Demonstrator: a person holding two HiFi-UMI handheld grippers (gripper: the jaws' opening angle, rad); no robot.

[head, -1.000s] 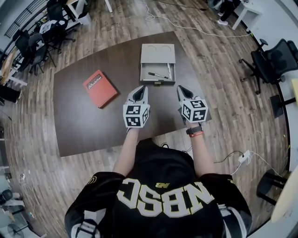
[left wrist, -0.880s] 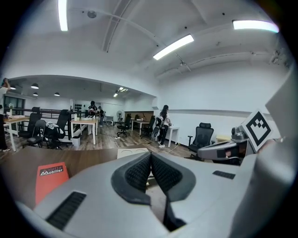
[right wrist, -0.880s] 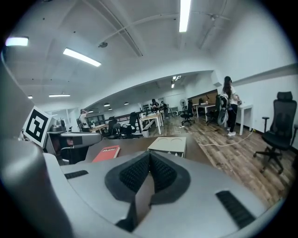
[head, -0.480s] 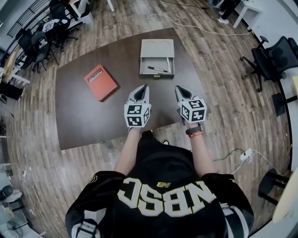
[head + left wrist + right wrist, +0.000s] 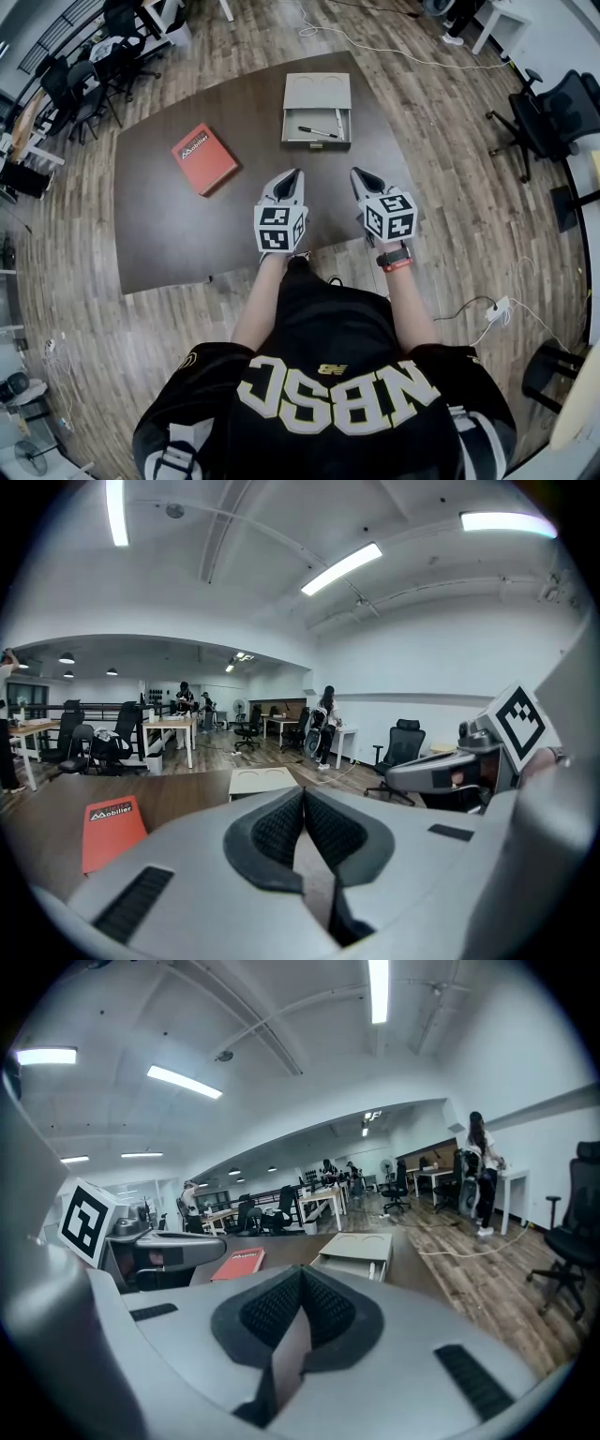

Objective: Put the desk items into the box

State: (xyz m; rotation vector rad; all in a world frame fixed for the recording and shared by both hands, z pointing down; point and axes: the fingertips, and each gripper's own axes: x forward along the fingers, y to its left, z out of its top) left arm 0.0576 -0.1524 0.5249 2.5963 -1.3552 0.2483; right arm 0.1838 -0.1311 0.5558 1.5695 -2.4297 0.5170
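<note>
Flat red notebook (image 5: 204, 158) lies far-left of the left gripper (image 5: 291, 175), nearer than the right gripper (image 5: 358, 175); all fingers pressed together, empty

Table (image 5: 159, 234): dark brown, plain. Book (image 5: 204, 158): orange-red cover, white lettering. Box (image 5: 318, 92): pale grey-beige, and in it a black pen (image 5: 317, 131) and a white pen (image 5: 338, 123). Left gripper (image 5: 292, 174) and right gripper (image 5: 357, 174): light grey shells, black ribbed pads. Marker cubes (image 5: 279, 228): white with black squares. Floor (image 5: 441, 141): grey-brown wood planks. Jersey (image 5: 328, 361): black, white letters. Wristband (image 5: 395, 262): red.
</note>
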